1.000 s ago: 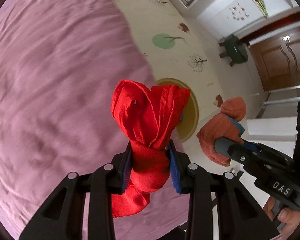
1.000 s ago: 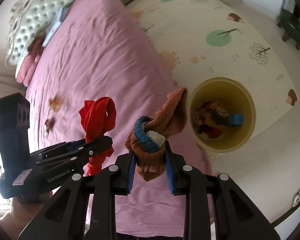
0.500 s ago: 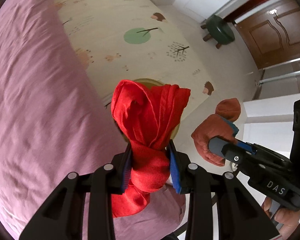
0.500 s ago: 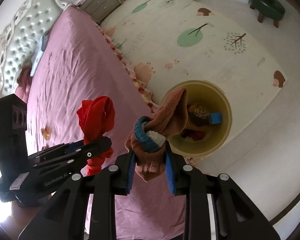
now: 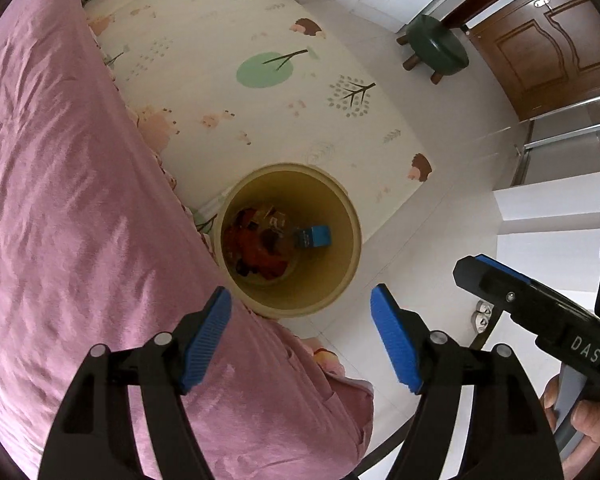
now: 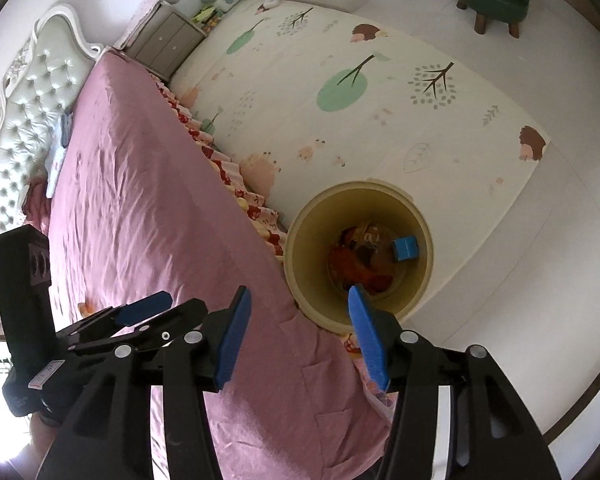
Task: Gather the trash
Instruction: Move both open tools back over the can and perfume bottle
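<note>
A yellow bin (image 5: 352, 240) stands on the floor against the side of the bed. At its bottom lie a red cloth (image 5: 256, 248), a blue box (image 5: 316, 236) and other scraps. My left gripper (image 5: 300, 300) hangs over the bin's near rim, its jaws opening with nothing between them. In the right wrist view my right gripper (image 6: 298, 300) is over the bin (image 6: 428, 240) too, jaws opening and empty, with the red cloth (image 6: 348, 268) below. One finger of the right gripper (image 5: 500, 276) shows at the right of the left view.
The pink bed (image 5: 80, 200) fills the left side, and a small orange scrap (image 6: 85, 308) lies on it. A patterned play mat (image 5: 260, 100) covers the floor beyond the bin. A green stool (image 5: 436, 44), a wooden door (image 5: 560, 40) and a nightstand (image 6: 164, 40) stand farther off.
Both grippers travelled from over the bed to over the bin and opened. The red cloth has left the left jaws and the brown sock the right jaws.
</note>
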Demonstrator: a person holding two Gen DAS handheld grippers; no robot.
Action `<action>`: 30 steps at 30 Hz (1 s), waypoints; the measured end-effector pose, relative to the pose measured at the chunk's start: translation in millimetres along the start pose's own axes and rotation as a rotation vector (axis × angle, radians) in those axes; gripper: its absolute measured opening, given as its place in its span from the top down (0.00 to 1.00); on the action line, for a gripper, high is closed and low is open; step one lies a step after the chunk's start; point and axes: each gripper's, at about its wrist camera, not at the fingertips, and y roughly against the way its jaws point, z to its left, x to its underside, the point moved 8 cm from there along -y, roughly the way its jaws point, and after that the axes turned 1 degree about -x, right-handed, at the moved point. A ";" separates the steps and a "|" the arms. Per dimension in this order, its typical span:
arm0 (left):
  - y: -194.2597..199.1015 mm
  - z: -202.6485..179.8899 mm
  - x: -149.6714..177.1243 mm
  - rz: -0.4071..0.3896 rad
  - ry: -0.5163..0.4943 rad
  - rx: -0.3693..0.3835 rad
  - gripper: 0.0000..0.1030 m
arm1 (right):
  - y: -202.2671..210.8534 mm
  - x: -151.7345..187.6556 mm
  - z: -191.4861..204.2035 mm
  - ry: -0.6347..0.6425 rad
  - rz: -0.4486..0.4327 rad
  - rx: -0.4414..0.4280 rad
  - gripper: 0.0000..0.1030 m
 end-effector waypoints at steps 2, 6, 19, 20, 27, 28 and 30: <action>1.8 2.9 0.8 -0.002 0.007 -0.001 0.30 | -1.4 -0.7 3.8 0.010 0.005 0.000 0.51; 9.5 13.1 4.9 -0.016 0.027 -0.002 0.30 | -3.7 -0.4 16.4 0.039 0.012 -0.004 0.51; 48.9 101.3 36.3 -0.092 0.189 -0.008 0.30 | -31.2 23.2 112.8 0.220 0.077 -0.026 0.51; 53.5 112.6 41.4 -0.100 0.209 -0.010 0.30 | -34.6 26.2 122.2 0.238 0.085 -0.028 0.51; 82.3 183.6 77.3 -0.148 0.338 -0.018 0.30 | -63.4 60.5 198.9 0.371 0.149 -0.052 0.51; 85.9 195.1 84.5 -0.155 0.359 -0.022 0.30 | -68.5 66.0 210.0 0.390 0.159 -0.053 0.51; 93.0 216.5 96.5 -0.168 0.399 -0.027 0.30 | -77.3 76.6 230.0 0.423 0.178 -0.060 0.51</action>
